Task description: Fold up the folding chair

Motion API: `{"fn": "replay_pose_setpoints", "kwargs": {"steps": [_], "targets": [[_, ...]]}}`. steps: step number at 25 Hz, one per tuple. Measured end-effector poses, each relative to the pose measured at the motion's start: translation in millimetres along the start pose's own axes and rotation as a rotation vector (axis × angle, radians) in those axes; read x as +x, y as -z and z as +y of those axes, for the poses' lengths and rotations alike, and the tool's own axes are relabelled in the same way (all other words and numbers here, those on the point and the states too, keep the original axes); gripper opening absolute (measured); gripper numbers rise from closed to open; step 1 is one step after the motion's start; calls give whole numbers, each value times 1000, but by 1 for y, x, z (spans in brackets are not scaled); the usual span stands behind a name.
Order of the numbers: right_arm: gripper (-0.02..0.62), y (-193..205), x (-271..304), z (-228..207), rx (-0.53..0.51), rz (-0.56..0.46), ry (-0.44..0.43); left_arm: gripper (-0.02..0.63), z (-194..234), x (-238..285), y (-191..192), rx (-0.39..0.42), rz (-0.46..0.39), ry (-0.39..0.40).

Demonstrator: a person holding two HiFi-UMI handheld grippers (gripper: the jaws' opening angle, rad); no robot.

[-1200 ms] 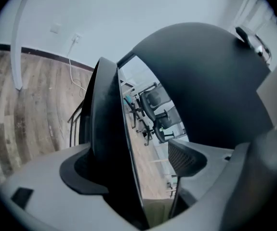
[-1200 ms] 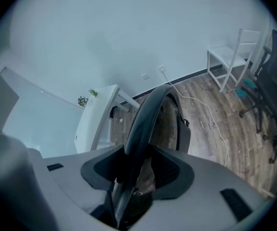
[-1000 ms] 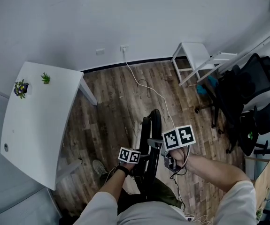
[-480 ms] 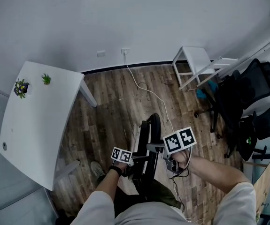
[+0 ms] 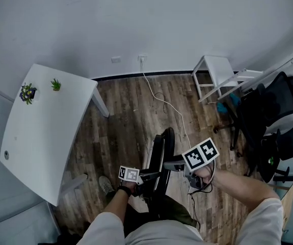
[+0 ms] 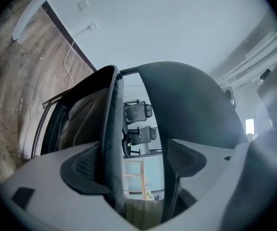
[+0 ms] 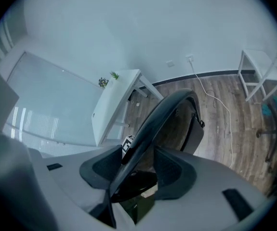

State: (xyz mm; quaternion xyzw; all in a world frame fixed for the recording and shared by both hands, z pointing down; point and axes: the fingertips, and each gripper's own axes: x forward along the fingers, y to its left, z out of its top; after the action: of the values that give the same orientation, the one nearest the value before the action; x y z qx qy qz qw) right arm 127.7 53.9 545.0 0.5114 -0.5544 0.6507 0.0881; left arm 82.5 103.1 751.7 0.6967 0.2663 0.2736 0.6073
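Clamping folding chair (image 5: 161,147), right hand-held gripper (image 7: 138,166), apparently

Folding chair (image 5: 162,146) legs hidden beneath person's torso (image 5: 151,235); office chairs (image 5: 283,93) cropped right.

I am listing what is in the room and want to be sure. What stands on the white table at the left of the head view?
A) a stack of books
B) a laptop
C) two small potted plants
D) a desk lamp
C: a flowering plant and a small green plant stand on the white table, near its far end.
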Motion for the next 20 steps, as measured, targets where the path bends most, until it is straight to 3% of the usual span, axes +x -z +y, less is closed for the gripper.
{"fn": "replay_pose_setpoints", "kwargs": {"steps": [3,5,9,12,14,16,20], "targets": [[235,-1,-12,1,-165,83,7,399,0,-1,0,3,6,-2],[233,-7,-18,-2,-364,135,49,399,1,-3,0,7,10,-8],[264,-30,-20,-13,-998,222,203,399,4,-8,-3,13,8,-20],[270,-36,-7,-17,-1507,287,252,399,7,-11,-3,19,10,-31],[287,-36,4,-26,-1753,372,276,399,8,-13,-2,24,13,-37],[334,-34,14,-35,-1875,456,276,400,9,-13,-2,25,11,-41],[339,-38,29,-36,-2019,500,265,400,8,-14,-3,18,18,-40]]}}
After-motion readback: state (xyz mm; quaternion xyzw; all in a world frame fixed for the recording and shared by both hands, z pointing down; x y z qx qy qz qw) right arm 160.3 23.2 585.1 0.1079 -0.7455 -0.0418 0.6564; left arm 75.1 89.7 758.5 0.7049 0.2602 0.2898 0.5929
